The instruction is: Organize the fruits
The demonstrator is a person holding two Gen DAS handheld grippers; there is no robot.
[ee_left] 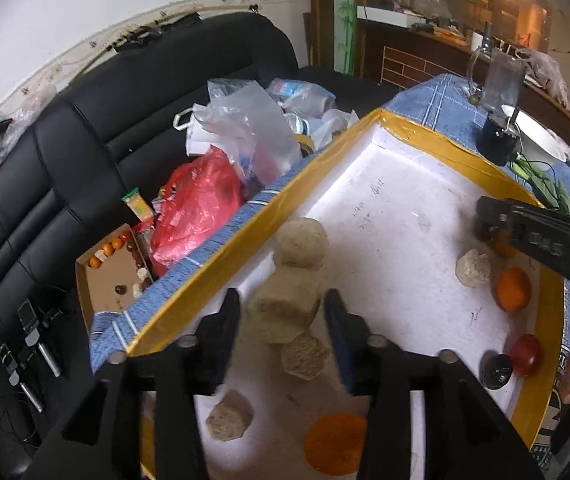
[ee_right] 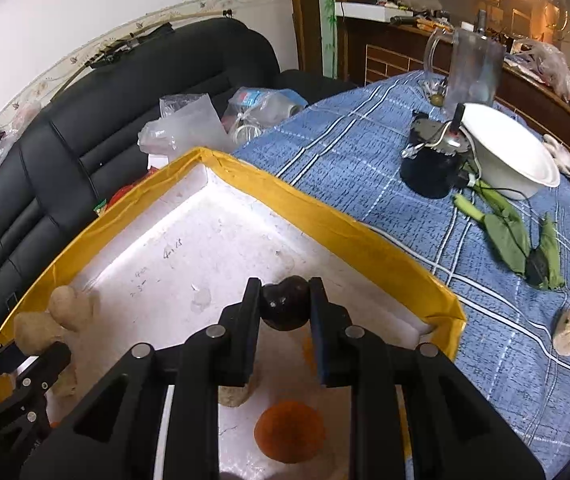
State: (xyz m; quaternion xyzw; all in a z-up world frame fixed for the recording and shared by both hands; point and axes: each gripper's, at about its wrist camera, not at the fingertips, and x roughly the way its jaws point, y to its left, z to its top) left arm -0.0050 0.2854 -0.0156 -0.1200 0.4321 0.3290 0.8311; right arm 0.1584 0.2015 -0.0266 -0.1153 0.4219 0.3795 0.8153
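Note:
A white foam tray with a yellow taped rim [ee_left: 241,236] holds fruit and beige chunks. My left gripper [ee_left: 281,295] is open around a beige chunk [ee_left: 285,316] that rests on other chunks by the tray's left wall; its pads stand just clear of it. The right gripper [ee_right: 284,285] is shut on a dark round fruit [ee_right: 285,310], held above the tray floor. In the left wrist view that gripper [ee_left: 485,224] reaches in from the right. Loose in the tray lie an orange [ee_left: 513,288], a red fruit [ee_left: 527,354], another dark fruit [ee_left: 495,370] and a second orange [ee_left: 335,444].
The tray lies on a blue checked tablecloth [ee_right: 365,152]. On the cloth to the right stand a white bowl [ee_right: 513,156], a black jar [ee_right: 431,172], a glass mug [ee_right: 473,68], green leaves [ee_right: 509,236] and a beige lump [ee_right: 569,332]. A black sofa with bags [ee_left: 205,196] lies left.

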